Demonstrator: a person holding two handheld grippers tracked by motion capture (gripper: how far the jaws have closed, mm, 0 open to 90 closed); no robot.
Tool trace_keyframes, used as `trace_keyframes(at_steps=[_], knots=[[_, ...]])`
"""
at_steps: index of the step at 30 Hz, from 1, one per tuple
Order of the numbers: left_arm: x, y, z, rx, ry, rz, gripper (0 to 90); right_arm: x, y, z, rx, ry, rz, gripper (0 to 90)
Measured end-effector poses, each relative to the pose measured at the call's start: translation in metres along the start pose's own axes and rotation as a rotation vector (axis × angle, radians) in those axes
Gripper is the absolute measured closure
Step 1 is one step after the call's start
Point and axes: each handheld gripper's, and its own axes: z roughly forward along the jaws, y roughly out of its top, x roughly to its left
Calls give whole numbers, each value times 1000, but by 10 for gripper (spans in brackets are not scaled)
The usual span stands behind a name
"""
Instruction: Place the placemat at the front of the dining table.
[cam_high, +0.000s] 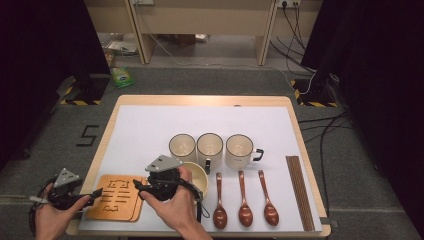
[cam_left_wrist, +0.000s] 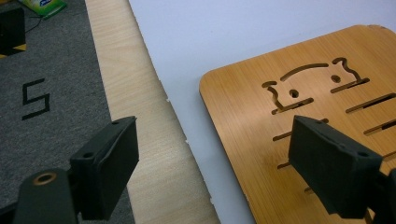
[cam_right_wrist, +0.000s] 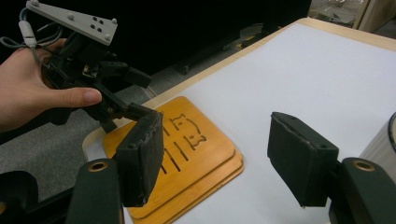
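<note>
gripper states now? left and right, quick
Left gripper: open, empty, jaws astride the wooden coaster stack's edge.
Right gripper: open, empty, above the stack.

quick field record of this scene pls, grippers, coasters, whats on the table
left gripper: open, fingers astride the left edge of the coaster stack, holding nothing
right gripper: open, at the stack's right edge, holding nothing
wooden coasters: stacked flat at the table's front left, cat-shaped cutout on top
mugs: three in a row, mid-table
bowl: just right of the right gripper
wooden spoons: three side by side, bowls toward the person
chopsticks: along the right edge
table: wood, white sheet on top
</note>
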Motion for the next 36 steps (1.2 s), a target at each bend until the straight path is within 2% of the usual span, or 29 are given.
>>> trace_keyframes(at_steps=[20,27,36], knots=[[1,0,-1,-13,7,5,168,13,-4,21,28,23,-14,347],[0,0,-1,-20,-2,2,168,24,-12,34,64,49,-25,345],[-1,1,0,-41,-22,-11,169,31,-22,50,110,70,-40,345]])
